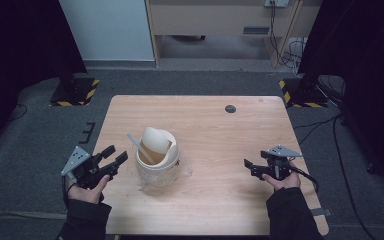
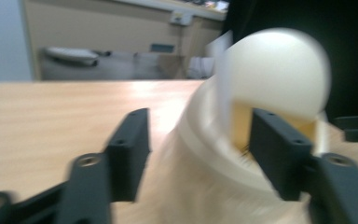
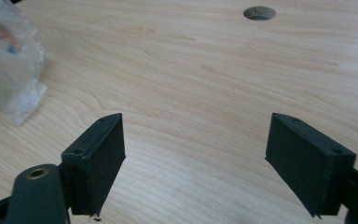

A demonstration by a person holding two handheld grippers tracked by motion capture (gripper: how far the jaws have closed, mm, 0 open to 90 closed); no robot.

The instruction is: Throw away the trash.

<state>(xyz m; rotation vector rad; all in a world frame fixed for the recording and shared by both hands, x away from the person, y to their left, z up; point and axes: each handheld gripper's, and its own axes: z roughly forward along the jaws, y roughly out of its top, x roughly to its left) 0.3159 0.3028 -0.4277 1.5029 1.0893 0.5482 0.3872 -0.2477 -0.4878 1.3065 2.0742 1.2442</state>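
A white round tub (image 1: 158, 165) stands left of the middle of the wooden table (image 1: 215, 130), with crumpled clear plastic (image 1: 184, 170) around its base. Inside it a curved white piece (image 1: 152, 137) leans over a brown inner face, and a white stick (image 1: 139, 147) pokes out to the left. My left gripper (image 1: 117, 155) is open just left of the tub, apart from it. In the left gripper view the blurred tub (image 2: 242, 154) lies right behind the open jaws of the left gripper (image 2: 200, 126). My right gripper (image 1: 250, 168) is open and empty at the right, pointing toward the tub. The right gripper (image 3: 196, 126) hovers over bare wood.
A dark round grommet (image 1: 230, 108) sits in the table's far side, the same grommet (image 3: 259, 12) showing ahead of the right jaws. The clear plastic (image 3: 9, 60) lies at the left of the right gripper view. Hazard-striped stand bases (image 1: 75, 92) flank the table on grey carpet.
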